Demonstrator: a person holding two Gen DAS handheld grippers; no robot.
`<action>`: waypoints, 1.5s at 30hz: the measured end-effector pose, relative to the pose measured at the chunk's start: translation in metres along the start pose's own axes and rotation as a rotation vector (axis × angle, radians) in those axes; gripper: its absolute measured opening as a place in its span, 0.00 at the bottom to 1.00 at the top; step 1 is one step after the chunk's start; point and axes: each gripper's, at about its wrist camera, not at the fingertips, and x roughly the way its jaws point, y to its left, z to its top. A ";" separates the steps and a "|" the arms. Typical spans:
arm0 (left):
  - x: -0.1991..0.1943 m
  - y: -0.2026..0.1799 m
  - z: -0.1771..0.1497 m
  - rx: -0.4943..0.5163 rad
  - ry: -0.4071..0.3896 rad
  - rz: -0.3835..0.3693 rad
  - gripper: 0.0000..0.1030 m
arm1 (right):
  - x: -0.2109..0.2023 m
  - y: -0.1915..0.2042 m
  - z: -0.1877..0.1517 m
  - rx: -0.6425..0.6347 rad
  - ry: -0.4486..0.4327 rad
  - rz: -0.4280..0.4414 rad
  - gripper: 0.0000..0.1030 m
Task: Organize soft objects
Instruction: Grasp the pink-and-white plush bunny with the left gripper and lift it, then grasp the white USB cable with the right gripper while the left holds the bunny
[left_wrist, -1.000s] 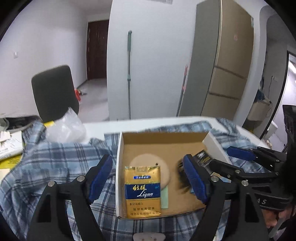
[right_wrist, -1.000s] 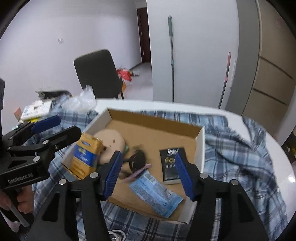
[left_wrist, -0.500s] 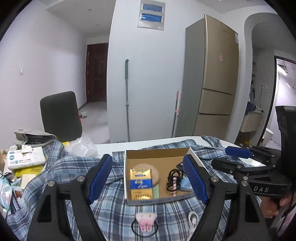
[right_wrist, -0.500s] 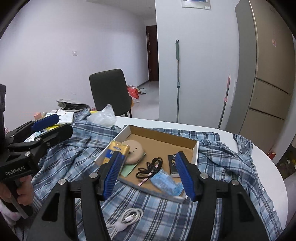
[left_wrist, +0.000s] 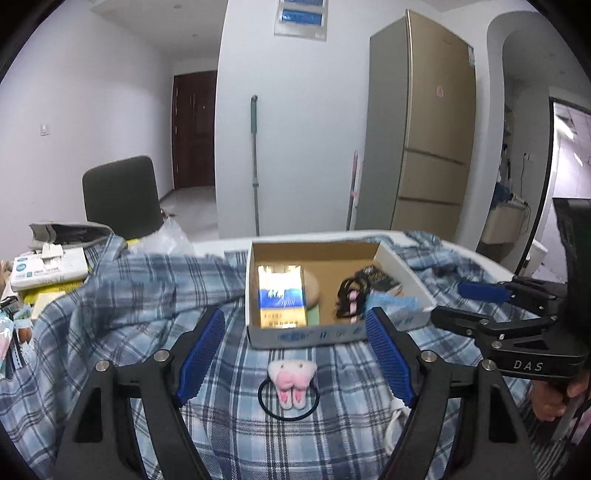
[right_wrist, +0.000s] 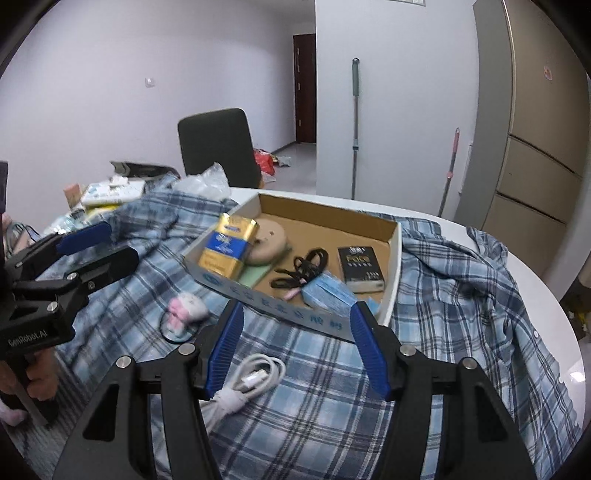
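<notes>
A blue plaid shirt (left_wrist: 122, 317) (right_wrist: 450, 295) lies spread over the table. On it stands a shallow cardboard box (left_wrist: 325, 336) (right_wrist: 391, 291) holding a gold-blue pack (left_wrist: 281, 301) (right_wrist: 227, 251), a tan round pad (right_wrist: 267, 242), black hair ties (left_wrist: 349, 295) (right_wrist: 301, 267), a blue packet (right_wrist: 327, 291) and a black pack (right_wrist: 360, 264). A plush pink-white hair tie (left_wrist: 291, 376) (right_wrist: 184, 310) lies in front of the box. My left gripper (left_wrist: 295, 358) is open just above the plush tie. My right gripper (right_wrist: 297, 349) is open over a white cable (right_wrist: 251, 380).
A dark chair (left_wrist: 120, 195) (right_wrist: 216, 142) stands behind the table. Papers, boxes and a clear plastic bag (left_wrist: 166, 236) clutter the left side. A mop (left_wrist: 254, 162) and a fridge (left_wrist: 424, 129) stand at the back wall. The white table edge (right_wrist: 546, 295) curves on the right.
Both grippers have pulled back from inside the box, then the left has dropped lower toward the plush tie. Both stay open and empty.
</notes>
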 end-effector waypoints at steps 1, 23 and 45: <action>0.004 0.000 -0.003 0.002 0.012 0.001 0.78 | 0.002 -0.001 -0.003 -0.002 -0.011 -0.018 0.57; 0.072 0.006 -0.021 0.078 0.313 -0.030 0.78 | 0.012 -0.003 -0.016 0.000 -0.004 -0.006 0.62; 0.111 0.007 -0.023 0.102 0.459 -0.048 0.39 | 0.016 -0.003 -0.017 0.012 0.015 0.002 0.62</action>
